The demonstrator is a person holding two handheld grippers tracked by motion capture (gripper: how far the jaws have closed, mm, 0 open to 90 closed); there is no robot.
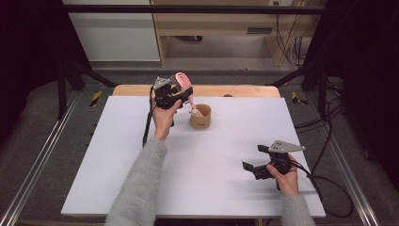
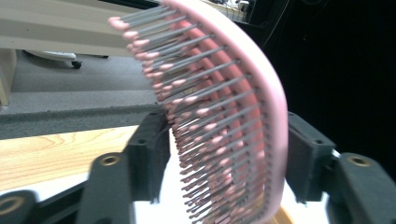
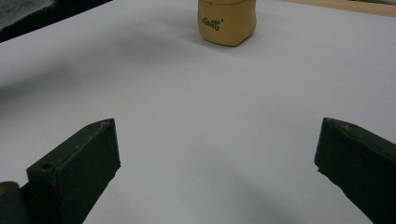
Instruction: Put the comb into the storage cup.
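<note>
While the left gripper (image 1: 170,94) hangs raised just behind and to the left of the tan cup (image 1: 201,117), its jaws are clamped on a pink hairbrush (image 1: 183,83), one black pad on each side of the head. The left gripper view shows that head (image 2: 224,116) close up, bristles fanning toward the left jaw and the curved pink back against the right one. What looks like the brush's handle end reaches down toward the cup's rim, though whether it touches the rim cannot be told from the high view.

Well in front of the cup and off to its right, the right gripper (image 1: 256,168) rests low over the white table (image 1: 117,179) with its jaws spread wide and nothing between them; its own view looks across bare table to the cup (image 3: 227,21).

The work in hand appears to be standing the brush in the cup. The risk lies in the grip (pads pressing on springy bristles rather than a firm handle): the brush could twist or slip as it lowers. A handle catching the rim could also tip the light cup, since the right gripper is too far away to steady it.
</note>
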